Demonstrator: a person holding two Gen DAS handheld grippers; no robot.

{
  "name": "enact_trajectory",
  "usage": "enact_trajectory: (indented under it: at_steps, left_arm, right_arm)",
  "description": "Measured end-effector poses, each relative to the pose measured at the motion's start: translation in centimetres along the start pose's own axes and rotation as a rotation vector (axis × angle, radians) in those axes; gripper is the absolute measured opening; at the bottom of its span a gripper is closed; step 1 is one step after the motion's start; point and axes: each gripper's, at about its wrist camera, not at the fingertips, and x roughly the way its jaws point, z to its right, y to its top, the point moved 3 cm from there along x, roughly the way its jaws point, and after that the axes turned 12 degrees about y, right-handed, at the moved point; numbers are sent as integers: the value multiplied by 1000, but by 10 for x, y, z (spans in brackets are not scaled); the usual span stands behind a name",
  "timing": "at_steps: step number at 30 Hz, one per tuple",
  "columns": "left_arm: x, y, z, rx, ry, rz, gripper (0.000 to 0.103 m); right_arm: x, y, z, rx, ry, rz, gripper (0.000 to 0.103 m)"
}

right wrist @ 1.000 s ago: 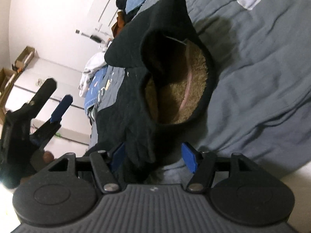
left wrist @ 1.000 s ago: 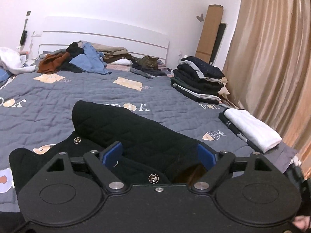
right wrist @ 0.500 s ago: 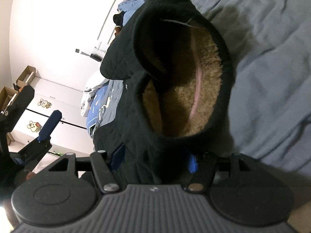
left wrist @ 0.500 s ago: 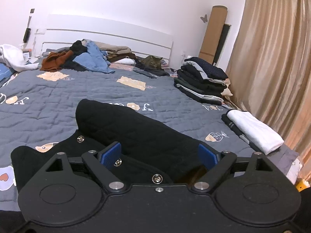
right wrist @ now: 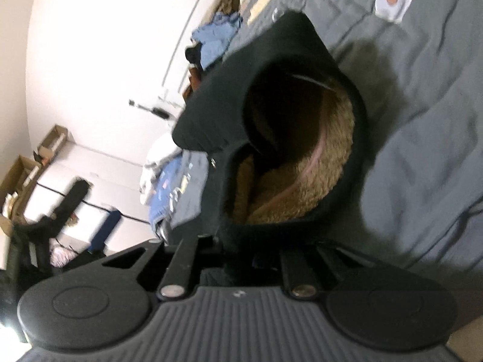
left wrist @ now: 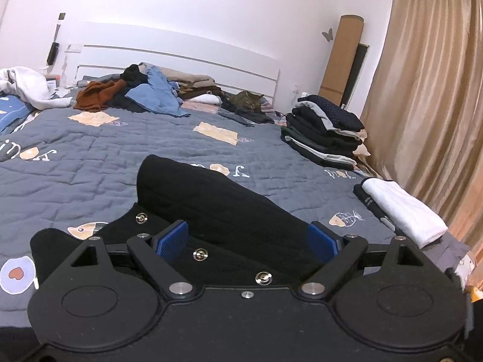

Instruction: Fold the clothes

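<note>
A black quilted jacket (left wrist: pixel 217 205) with metal snaps lies on the grey quilt (left wrist: pixel 90 157) at the near edge of the bed. My left gripper (left wrist: pixel 247 238) hovers just over its snap placket, open, with both blue pads (left wrist: pixel 172 238) bare. In the right wrist view the same jacket (right wrist: pixel 289 60) shows its tan fleece lining (right wrist: pixel 302 187). My right gripper (right wrist: pixel 241 256) is shut on the jacket's black edge, and fabric hides its pads. The left gripper (right wrist: pixel 81 211) appears blurred at that view's left side.
Near the headboard an unfolded clothes pile (left wrist: pixel 145 93) lies beside a cat (left wrist: pixel 247 102). A stack of folded dark clothes (left wrist: pixel 326 132) and a folded white garment (left wrist: pixel 401 211) sit along the right edge by the curtain (left wrist: pixel 437 90).
My right gripper has closed onto the jacket's edge, where it stood open around it before. The left gripper has stayed open and barely shifted over the jacket.
</note>
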Motion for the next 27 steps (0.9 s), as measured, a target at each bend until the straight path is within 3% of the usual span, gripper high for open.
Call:
enact_trajectory:
  at_steps: [7,14,16,21,24,27]
  left_arm:
    - [-4,4,-7,-24,9,12,86]
    - [-2,2,-4,-4,6,-1,86]
    - [0,2,-2,6,5,-9,86]
    - [5,-2,1,32,10,-23,86]
    - [8,-2,0,38,22,-28,86]
    - [18,0,-4,44,43,-39,86]
  right_arm:
    - [-36,39,-3,10,-21,162,12]
    - [-77,99,-12,-78,-104,332,12]
    - [-73,110,-11,-79,-128,311,12]
    - [-57,120,-10,-162,-201,130,16]
    - [-58,123,-7,-151,-176,83,17]
    - [-60,116,-4,-142,-189,48,26]
